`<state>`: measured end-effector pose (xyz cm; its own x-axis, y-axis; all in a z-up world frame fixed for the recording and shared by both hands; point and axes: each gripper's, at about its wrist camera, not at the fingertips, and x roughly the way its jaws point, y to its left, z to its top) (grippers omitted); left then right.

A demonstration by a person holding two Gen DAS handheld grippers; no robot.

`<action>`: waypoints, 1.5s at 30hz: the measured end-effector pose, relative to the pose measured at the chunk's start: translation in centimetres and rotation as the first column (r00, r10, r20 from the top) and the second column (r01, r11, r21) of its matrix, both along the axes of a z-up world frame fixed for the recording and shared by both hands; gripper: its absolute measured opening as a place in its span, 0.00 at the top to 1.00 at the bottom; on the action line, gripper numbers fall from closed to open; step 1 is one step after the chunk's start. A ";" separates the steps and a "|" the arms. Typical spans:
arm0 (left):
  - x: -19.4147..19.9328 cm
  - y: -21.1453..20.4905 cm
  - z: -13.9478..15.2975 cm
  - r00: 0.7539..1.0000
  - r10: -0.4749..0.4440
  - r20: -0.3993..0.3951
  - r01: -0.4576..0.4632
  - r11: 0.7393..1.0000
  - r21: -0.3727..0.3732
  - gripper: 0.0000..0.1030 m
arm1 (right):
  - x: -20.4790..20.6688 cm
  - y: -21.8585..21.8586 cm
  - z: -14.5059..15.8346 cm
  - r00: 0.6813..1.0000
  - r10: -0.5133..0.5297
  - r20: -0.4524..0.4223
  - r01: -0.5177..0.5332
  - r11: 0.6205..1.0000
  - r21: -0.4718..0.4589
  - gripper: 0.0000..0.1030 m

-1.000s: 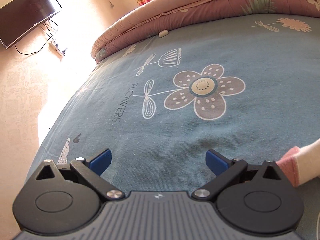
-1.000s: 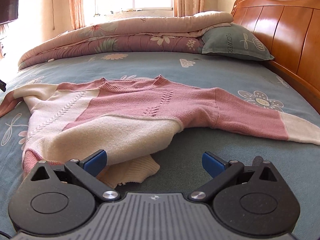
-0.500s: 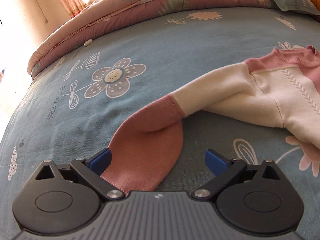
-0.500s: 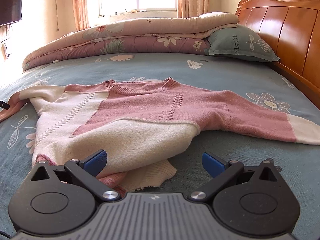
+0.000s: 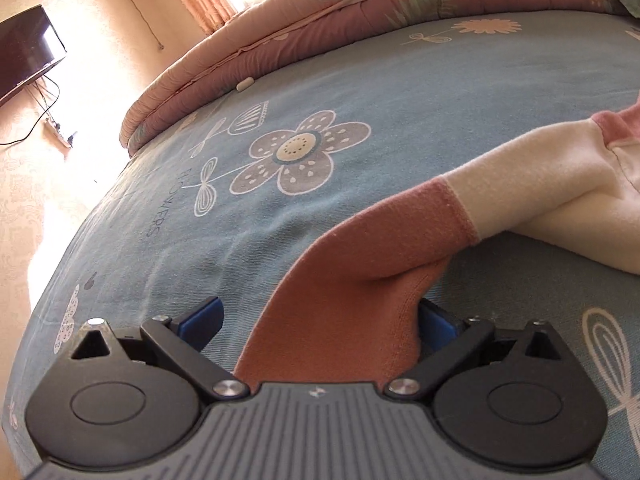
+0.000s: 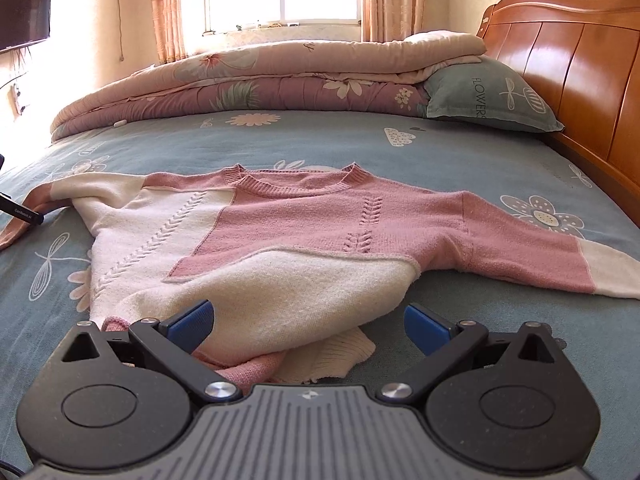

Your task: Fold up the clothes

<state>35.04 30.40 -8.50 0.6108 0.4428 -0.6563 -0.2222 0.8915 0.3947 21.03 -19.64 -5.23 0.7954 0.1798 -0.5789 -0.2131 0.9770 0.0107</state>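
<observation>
Closing in on a pink cuff (image 5: 360, 300) with the left gripper (image 5: 320, 320), spread wide around the fabric and not yet pinching; sleeve lying across the blue bed (image 5: 360, 92). Hovering over the rumpled hem, the right gripper (image 6: 308, 324), likewise spread and holding nothing; sweater (image 6: 304, 224) laid out nearly flat, both sleeves outstretched. Judged barely begun: no fold made.
</observation>
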 end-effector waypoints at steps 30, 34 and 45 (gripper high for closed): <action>-1.3 -0.3 -1.5 0.989 -0.150 -0.012 0.140 0.943 -0.303 0.04 | 0.0 3.2 -0.5 0.997 0.071 -0.030 -0.072 0.996 -0.053 0.00; -1.7 -2.9 -2.2 0.968 -0.250 -0.035 0.223 0.911 -0.347 0.04 | 0.3 3.2 -0.9 0.996 0.073 -0.053 -0.075 0.996 -0.037 0.00; -5.5 -4.8 -2.2 0.962 -0.263 -0.070 0.215 0.893 -0.396 0.04 | -0.3 2.6 -1.4 0.990 0.094 -0.101 -0.097 0.995 -0.019 0.00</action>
<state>29.56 25.62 -10.71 0.5738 -0.0059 -0.8190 0.0441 0.9987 0.0237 20.73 -17.03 -6.65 0.7134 0.2372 -0.6594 -0.3046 0.9524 0.0131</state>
